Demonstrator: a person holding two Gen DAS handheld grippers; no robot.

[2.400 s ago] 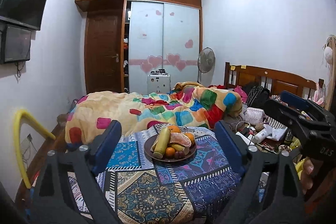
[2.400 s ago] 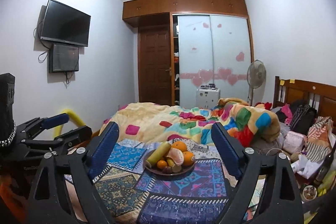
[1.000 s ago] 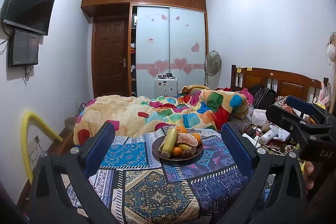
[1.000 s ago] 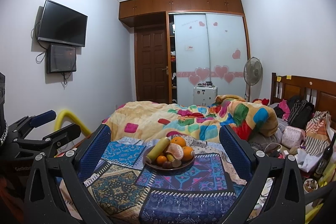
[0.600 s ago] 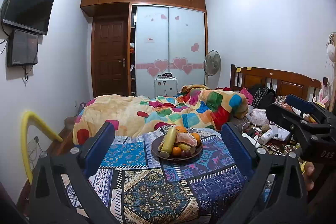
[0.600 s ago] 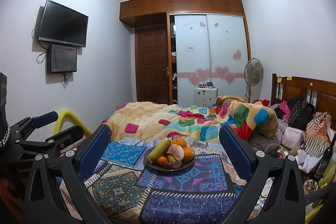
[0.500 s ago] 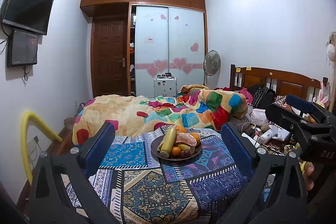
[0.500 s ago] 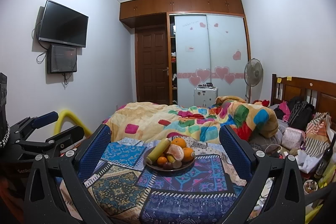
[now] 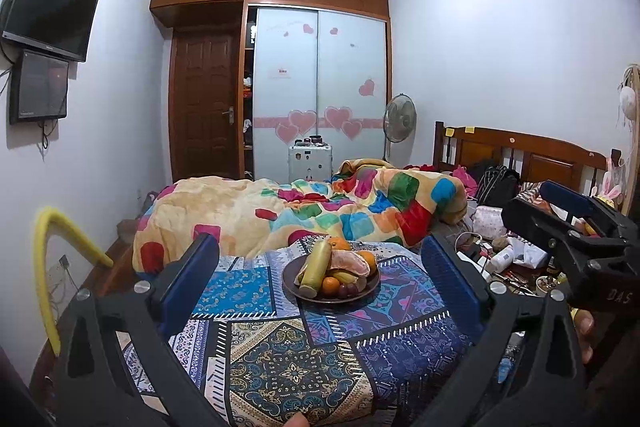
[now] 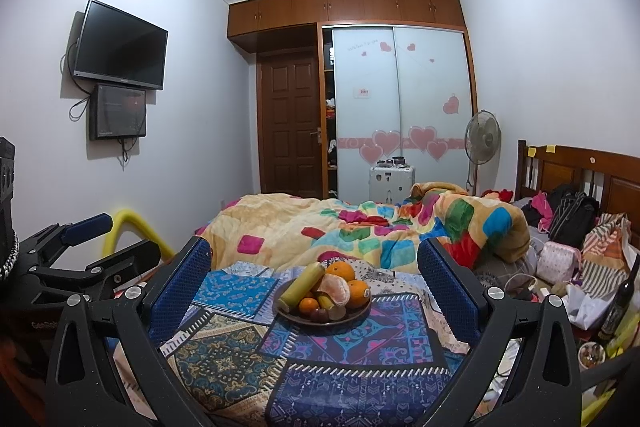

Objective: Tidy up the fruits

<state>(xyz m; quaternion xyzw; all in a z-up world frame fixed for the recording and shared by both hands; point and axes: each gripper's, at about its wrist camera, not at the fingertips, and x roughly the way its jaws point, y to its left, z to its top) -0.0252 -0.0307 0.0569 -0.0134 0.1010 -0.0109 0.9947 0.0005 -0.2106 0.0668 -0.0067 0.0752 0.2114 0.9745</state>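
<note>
A dark round plate [image 9: 296, 291] [image 10: 288, 315] piled with fruit sits on a patterned cloth on the bed. On it lie a long yellow-green fruit [image 9: 316, 262] [image 10: 301, 285], oranges [image 10: 340, 271], a peeled pink citrus [image 9: 352, 263] [image 10: 334, 289], a small tangerine [image 9: 330, 284] and dark plums [image 10: 320, 314]. My left gripper [image 9: 320, 279] is open and empty, well short of the plate. My right gripper [image 10: 314, 285] is open and empty, also short of it. The right gripper shows at the right edge of the left wrist view [image 9: 576, 227]; the left one shows at the left of the right wrist view [image 10: 80, 259].
A colourful patchwork quilt [image 9: 320, 211] lies bunched behind the plate. Clutter of bags, bottles and clothes [image 10: 576, 259] fills the right by the wooden headboard [image 9: 520, 155]. A yellow foam-covered rail [image 9: 48, 267] stands left. A wardrobe, door, fan and wall TV are far back.
Both grippers have drawn back and risen slightly since the oldest frames, and their jaws stand a little wider. Almost nothing has moved over the last second.
</note>
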